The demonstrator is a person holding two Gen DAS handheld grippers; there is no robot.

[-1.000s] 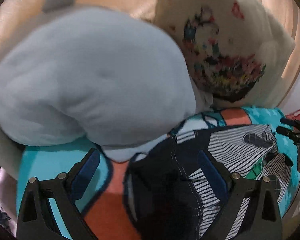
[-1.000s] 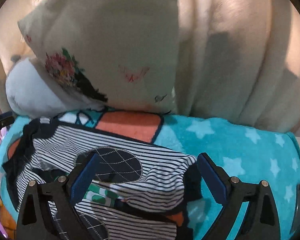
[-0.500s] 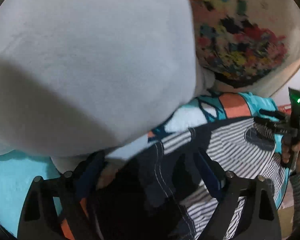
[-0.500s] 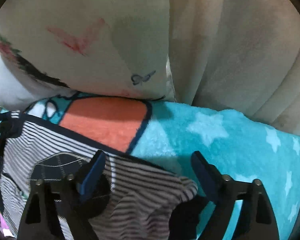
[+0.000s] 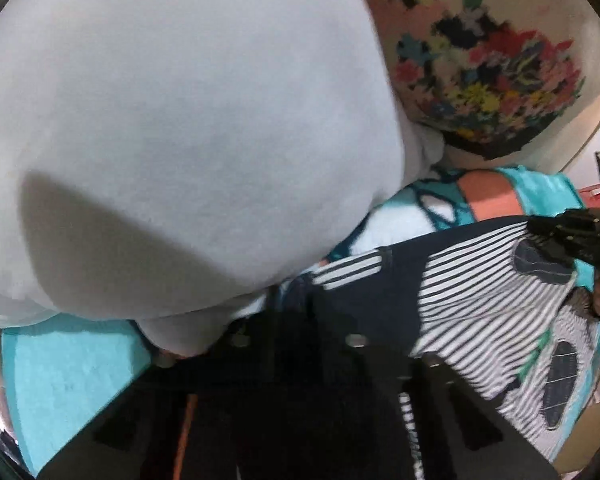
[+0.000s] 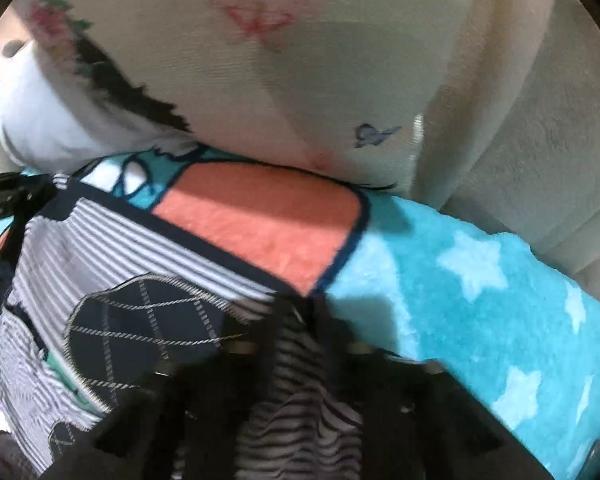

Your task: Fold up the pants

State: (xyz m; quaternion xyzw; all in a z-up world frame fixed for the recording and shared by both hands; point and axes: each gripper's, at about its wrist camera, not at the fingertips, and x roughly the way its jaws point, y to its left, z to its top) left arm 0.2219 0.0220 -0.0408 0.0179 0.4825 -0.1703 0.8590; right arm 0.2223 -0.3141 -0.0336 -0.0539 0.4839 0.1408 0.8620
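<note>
Gripping the striped pants (image 6: 112, 248) at both far corners, jaws pinched nearly closed on fabric.

Right gripper (image 6: 296, 320) has a bunched fold of striped cloth clamped between its jaws at the pants' far right edge; left gripper (image 5: 296, 320) bites the dark navy band at the far left corner. The pants lie spread on a turquoise star-print blanket (image 6: 480, 312) with an orange patch. Just beyond, a grey plush cushion (image 5: 180, 120) sits on the left, and a cream floral pillow (image 5: 496, 60) leans beside it, farther right.
</note>
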